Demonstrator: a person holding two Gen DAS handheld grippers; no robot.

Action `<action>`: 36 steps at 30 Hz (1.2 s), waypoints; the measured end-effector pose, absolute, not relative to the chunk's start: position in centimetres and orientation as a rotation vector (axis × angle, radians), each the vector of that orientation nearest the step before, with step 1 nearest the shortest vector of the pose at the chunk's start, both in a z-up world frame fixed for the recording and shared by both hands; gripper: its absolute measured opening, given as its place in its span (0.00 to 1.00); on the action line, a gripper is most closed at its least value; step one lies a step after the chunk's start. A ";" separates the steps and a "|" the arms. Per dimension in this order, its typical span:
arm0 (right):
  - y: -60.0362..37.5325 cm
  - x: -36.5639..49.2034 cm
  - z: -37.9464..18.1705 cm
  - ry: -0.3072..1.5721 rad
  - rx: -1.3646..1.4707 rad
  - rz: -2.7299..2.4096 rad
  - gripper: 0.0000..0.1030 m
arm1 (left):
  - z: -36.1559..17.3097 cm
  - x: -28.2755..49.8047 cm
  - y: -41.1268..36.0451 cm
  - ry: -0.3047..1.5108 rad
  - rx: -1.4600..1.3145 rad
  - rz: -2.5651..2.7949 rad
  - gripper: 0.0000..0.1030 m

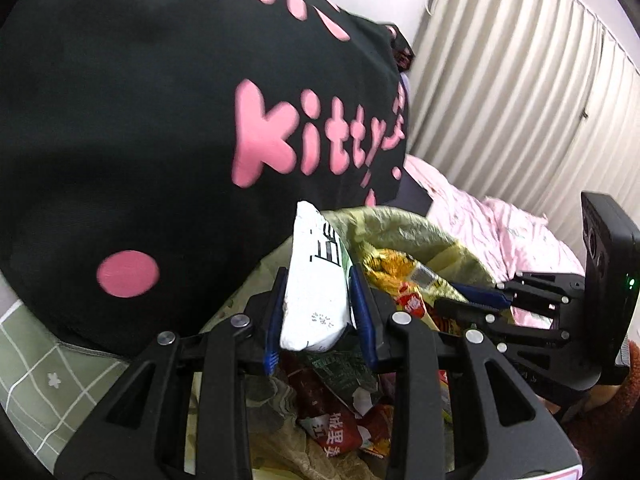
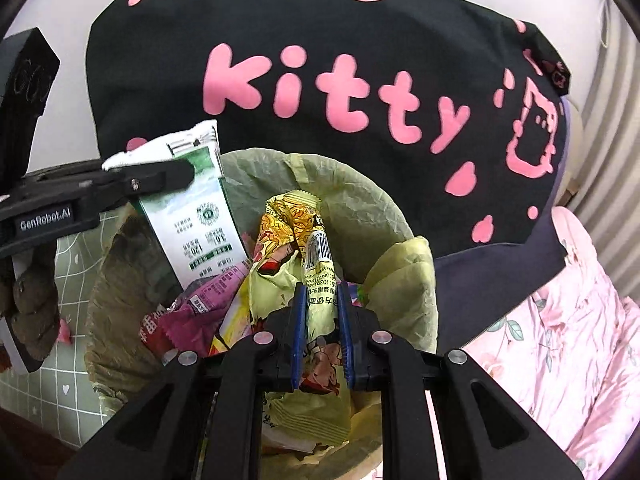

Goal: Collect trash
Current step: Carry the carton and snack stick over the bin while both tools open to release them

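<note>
My left gripper (image 1: pixel 318 280) is shut on a white and green milk carton (image 1: pixel 316 280), held upright over the trash bin (image 1: pixel 404 224). The carton also shows in the right wrist view (image 2: pixel 200 208), with the left gripper (image 2: pixel 176 174) clamped near its top. My right gripper (image 2: pixel 322 300) is shut on a crumpled yellow noodle wrapper (image 2: pixel 316 252), held over the same bin (image 2: pixel 360 200). The right gripper shows in the left wrist view (image 1: pixel 472 300) at the right. The bin has a pale green liner and holds several colourful snack wrappers (image 1: pixel 340 428).
The person's black shirt with pink "Hello Kitty" lettering (image 2: pixel 340 80) fills the space just behind the bin. A pink flowered bedsheet (image 2: pixel 572 340) lies to the right. White curtains (image 1: pixel 520 80) hang behind. A green checked mat (image 1: pixel 44 380) lies at the left.
</note>
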State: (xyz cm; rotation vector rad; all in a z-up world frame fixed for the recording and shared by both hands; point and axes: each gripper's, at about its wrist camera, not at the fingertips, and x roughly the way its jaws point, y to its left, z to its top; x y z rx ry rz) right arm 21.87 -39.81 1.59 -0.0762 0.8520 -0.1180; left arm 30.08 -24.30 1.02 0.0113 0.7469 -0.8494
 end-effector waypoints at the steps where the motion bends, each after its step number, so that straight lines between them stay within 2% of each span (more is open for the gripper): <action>1: -39.8 21.7 1.6 0.851 -0.069 -0.124 0.15 | 1.1 30.0 -24.4 0.750 0.019 -0.858 0.28; 15: -39.0 21.2 1.5 0.845 -0.010 -0.143 0.15 | 2.1 30.4 -24.5 0.793 0.028 -0.977 0.28; 20: -39.2 21.0 1.5 0.853 0.042 -0.196 0.15 | 1.8 31.5 -22.8 0.827 -0.026 -0.978 0.34; 24: -38.2 20.6 1.6 0.848 0.040 -0.220 0.16 | 1.9 31.3 -21.8 0.815 -0.019 -0.995 0.34; 26: -37.6 20.6 1.6 0.846 0.010 -0.246 0.20 | 1.7 31.3 -21.7 0.816 -0.018 -1.005 0.34; 28: -37.2 20.3 1.8 0.835 0.002 -0.267 0.34 | 1.6 31.7 -21.7 0.821 -0.017 -1.011 0.34; 33: -37.6 19.0 2.2 0.800 0.054 -0.293 0.41 | 2.4 31.1 -19.5 0.845 -0.072 -1.019 0.58; 36: -37.4 17.9 2.5 0.763 0.075 -0.287 0.41 | 3.0 29.7 -17.4 0.834 -0.088 -0.944 0.63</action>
